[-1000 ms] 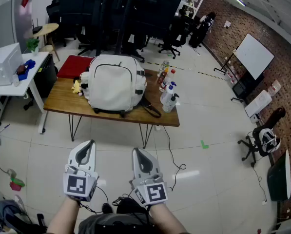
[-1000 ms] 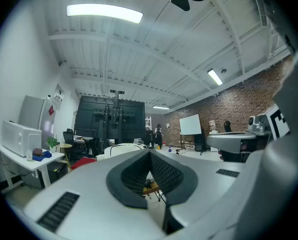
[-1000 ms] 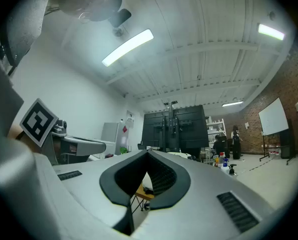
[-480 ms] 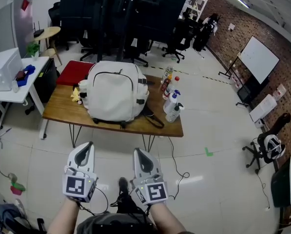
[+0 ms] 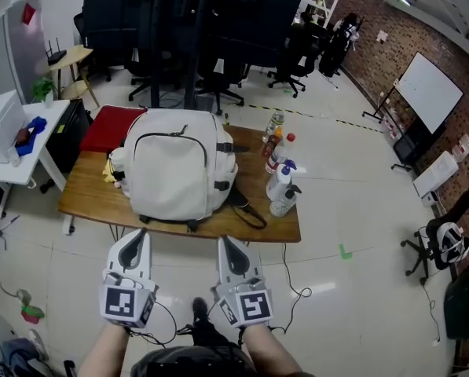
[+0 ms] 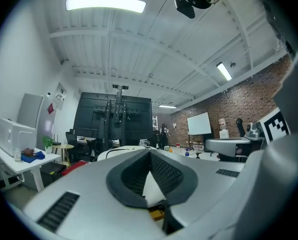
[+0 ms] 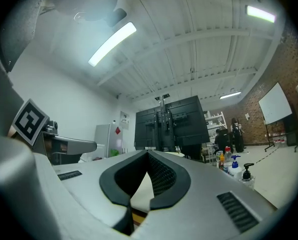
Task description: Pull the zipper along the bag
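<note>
Head view: brown wooden table on thin black metal legs stands ahead of the person on a pale floor. White fabric backpack sits upright on it, middle-left, front panel facing the camera, dark straps trailing off its right side. Both hand-held grippers are low in frame, close to the person and well apart from the backpack. Their tips sit just below the table's near edge in frame, and the backpack lies ahead, roughly between them. Left grey-and-white gripper: jaws together, nothing in them. Right grey-and-white gripper: jaws together, empty; both gripper views show pads meeting. Cluster of plastic spray and pump bottles stands at the table's right end, beside the backpack. Dark curved zipper line arcs over the backpack's front panel; the pull is too small to see. Bottle labels are too small to read. The only print visible is the black-and-white square markers on the gripper cubes.
</note>
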The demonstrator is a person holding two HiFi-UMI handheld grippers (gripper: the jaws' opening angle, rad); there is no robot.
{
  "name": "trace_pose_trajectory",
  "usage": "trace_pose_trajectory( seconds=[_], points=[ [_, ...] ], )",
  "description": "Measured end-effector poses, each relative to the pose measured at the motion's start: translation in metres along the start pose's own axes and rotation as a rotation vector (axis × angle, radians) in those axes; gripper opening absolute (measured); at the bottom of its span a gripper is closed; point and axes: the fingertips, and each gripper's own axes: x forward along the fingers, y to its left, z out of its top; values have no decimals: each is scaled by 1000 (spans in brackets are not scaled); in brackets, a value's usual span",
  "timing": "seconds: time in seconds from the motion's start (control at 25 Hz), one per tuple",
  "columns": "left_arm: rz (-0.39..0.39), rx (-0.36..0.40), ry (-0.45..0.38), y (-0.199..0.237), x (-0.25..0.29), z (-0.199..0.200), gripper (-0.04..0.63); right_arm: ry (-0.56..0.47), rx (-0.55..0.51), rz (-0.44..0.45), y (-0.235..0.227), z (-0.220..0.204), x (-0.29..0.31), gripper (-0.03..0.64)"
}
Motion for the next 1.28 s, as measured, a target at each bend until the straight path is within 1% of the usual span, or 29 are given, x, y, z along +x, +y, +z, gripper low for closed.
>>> trace_pose_trajectory(
  seconds=[0.16, 0.32, 0.92, 1.12, 1.28],
  points=[
    [13, 16, 3, 2, 41, 0, 37, 9, 15, 10, -31, -8, 30, 15],
    [28, 15, 12, 1, 70, 1, 37, 7, 21, 31, -51, -7, 51, 15],
    [75, 38, 30, -17, 165, 8, 37, 1, 44, 91, -131, -6, 99, 16],
    [94, 45, 40, -12, 194, 3, 37, 6, 46, 107, -147, -17, 122, 15],
    [100, 57, 45, -4, 204, -2, 37, 13, 29, 136, -143, -24, 139, 15]
  ],
)
